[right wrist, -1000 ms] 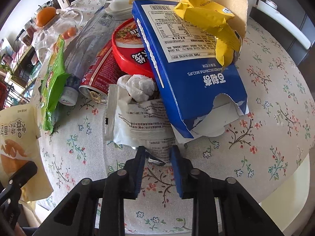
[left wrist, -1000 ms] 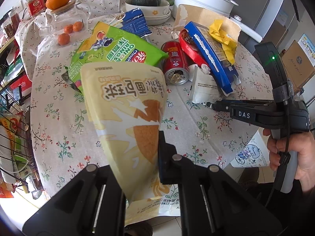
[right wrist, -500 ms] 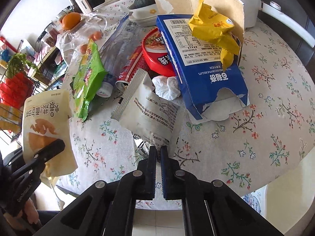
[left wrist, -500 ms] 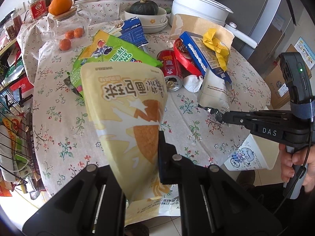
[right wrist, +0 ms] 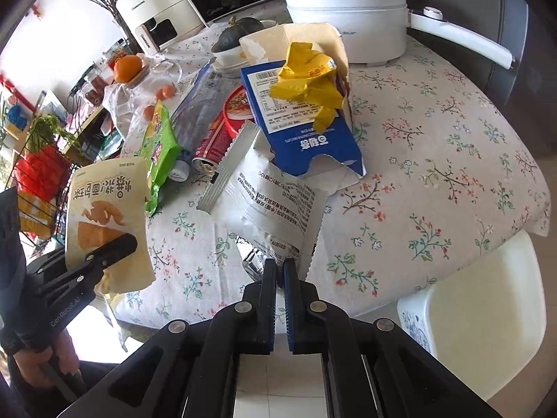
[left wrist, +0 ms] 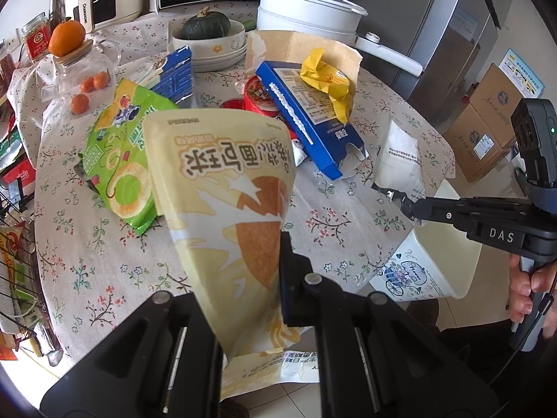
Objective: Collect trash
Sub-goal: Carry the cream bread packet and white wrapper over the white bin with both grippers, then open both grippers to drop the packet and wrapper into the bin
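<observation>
Nearby, bin interior unseen; left claw pinches yellow bag, right claw white wrapper.

Right gripper — you pinched the white wrapper clear of the table | left gripper — clamped the yellow bag

Both wrist views look steeply down, sharing the cluttered table.

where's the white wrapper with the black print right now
The white wrapper hangs pinched in the right claw, lifted over the near edge of the table, just in front of the torn blue box; the white bin sits below to its right.
</observation>
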`<action>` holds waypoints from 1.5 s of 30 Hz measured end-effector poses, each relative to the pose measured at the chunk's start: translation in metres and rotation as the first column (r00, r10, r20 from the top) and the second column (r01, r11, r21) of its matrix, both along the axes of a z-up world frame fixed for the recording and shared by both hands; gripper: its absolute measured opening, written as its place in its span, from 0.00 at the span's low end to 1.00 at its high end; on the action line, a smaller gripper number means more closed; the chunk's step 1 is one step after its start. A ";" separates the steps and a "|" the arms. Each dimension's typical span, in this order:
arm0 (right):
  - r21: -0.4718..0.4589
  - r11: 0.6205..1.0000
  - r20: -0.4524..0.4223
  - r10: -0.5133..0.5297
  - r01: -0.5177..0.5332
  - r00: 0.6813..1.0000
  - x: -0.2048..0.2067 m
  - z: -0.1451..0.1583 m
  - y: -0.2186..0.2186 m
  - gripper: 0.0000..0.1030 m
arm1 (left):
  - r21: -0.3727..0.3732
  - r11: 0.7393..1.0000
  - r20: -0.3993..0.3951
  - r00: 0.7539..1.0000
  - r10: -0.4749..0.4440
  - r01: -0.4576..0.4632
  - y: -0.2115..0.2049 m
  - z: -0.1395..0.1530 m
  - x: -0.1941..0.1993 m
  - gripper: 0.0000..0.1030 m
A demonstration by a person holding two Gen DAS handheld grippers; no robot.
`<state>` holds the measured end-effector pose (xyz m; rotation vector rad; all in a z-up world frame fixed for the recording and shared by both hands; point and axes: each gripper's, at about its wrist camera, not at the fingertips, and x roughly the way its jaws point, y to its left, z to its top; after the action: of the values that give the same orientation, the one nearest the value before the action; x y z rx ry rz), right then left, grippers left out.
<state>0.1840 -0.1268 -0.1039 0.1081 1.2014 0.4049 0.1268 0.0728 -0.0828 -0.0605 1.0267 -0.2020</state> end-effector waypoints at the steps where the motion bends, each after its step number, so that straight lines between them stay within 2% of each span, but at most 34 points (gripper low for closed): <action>1: -0.002 1.000 0.001 -0.014 0.014 1.000 -0.001 0.001 -0.009 0.05 | 0.000 1.000 0.002 1.000 -0.014 0.014 -0.008 0.001 0.001 0.10; 14: -0.012 0.981 -0.008 -0.194 0.193 0.981 -0.013 0.001 -0.127 0.05 | -0.029 0.982 -0.002 0.983 -0.184 0.184 -0.112 0.002 0.015 0.10; 27: -0.035 0.923 -0.074 -0.386 0.384 0.920 -0.042 -0.030 -0.242 0.05 | -0.053 0.933 -0.013 0.934 -0.358 0.357 -0.222 -0.020 0.017 0.10; 38: -0.066 0.886 -0.113 -0.464 0.459 0.878 -0.059 -0.047 -0.291 0.05 | -0.073 0.891 -0.009 0.893 -0.451 0.449 -0.294 -0.051 0.019 0.11; 42: -0.077 0.873 -0.125 -0.487 0.481 0.864 -0.064 -0.052 -0.305 0.05 | -0.085 0.883 -0.010 0.885 -0.465 0.462 -0.308 -0.061 0.021 0.13; 45: -0.079 0.866 -0.129 -0.500 0.494 0.856 -0.067 -0.054 -0.312 0.05 | -0.070 0.875 0.006 0.877 -0.481 0.480 -0.316 -0.065 0.022 0.19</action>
<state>0.1165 -0.4386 -0.1580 0.4094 1.2733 -0.0890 0.1488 -0.2429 -0.1479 0.1347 1.0329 -0.6941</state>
